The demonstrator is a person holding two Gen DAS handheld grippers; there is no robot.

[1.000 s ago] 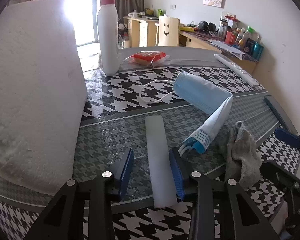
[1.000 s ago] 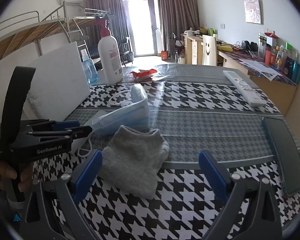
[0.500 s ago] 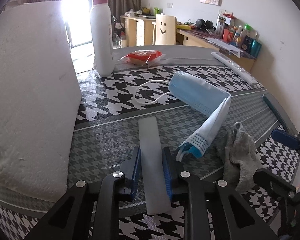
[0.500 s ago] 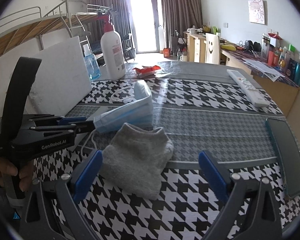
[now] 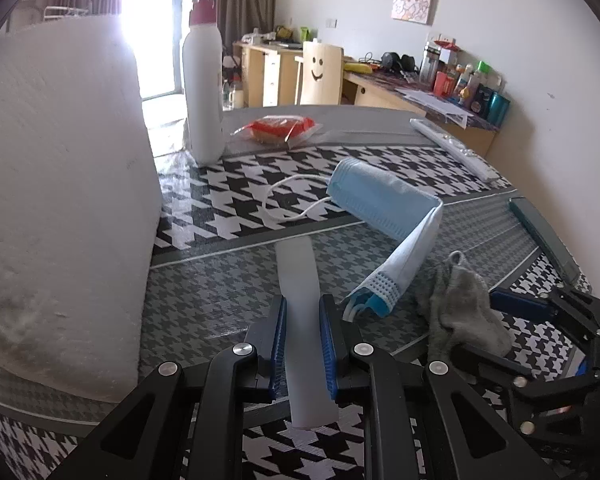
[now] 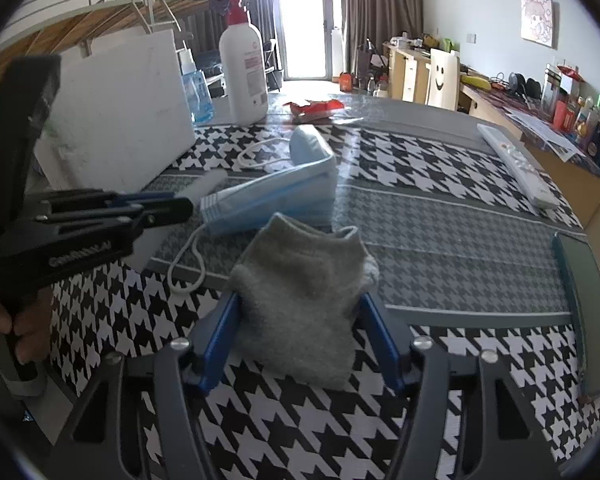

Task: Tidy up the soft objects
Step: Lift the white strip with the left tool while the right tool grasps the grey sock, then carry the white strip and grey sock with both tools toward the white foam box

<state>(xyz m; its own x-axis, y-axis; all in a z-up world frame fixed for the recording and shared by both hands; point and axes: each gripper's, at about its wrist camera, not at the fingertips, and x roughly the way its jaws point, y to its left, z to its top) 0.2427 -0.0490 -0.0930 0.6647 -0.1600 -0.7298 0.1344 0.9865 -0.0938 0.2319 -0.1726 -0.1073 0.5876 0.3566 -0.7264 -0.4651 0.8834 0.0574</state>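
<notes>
My left gripper (image 5: 303, 312) is shut on a long white foam strip (image 5: 300, 276) that lies on the houndstooth tablecloth. A folded blue face mask (image 5: 384, 208) lies just right of it, also in the right wrist view (image 6: 276, 196). My right gripper (image 6: 298, 308) has closed around a grey sock (image 6: 304, 300), blue pads touching both its sides. The sock shows in the left wrist view (image 5: 456, 308) beside the right gripper's fingers (image 5: 516, 304). The left gripper appears in the right wrist view (image 6: 180, 204) at left.
A big white foam block (image 5: 60, 200) stands at left. A white pump bottle (image 5: 202, 88) and a red snack packet (image 5: 280, 128) sit at the back. A white remote (image 6: 516, 164) and a dark phone (image 6: 588, 308) lie at right.
My left gripper closed on the white strip. My right gripper moved forward and closed in on the grey sock, which has bunched up a little.
</notes>
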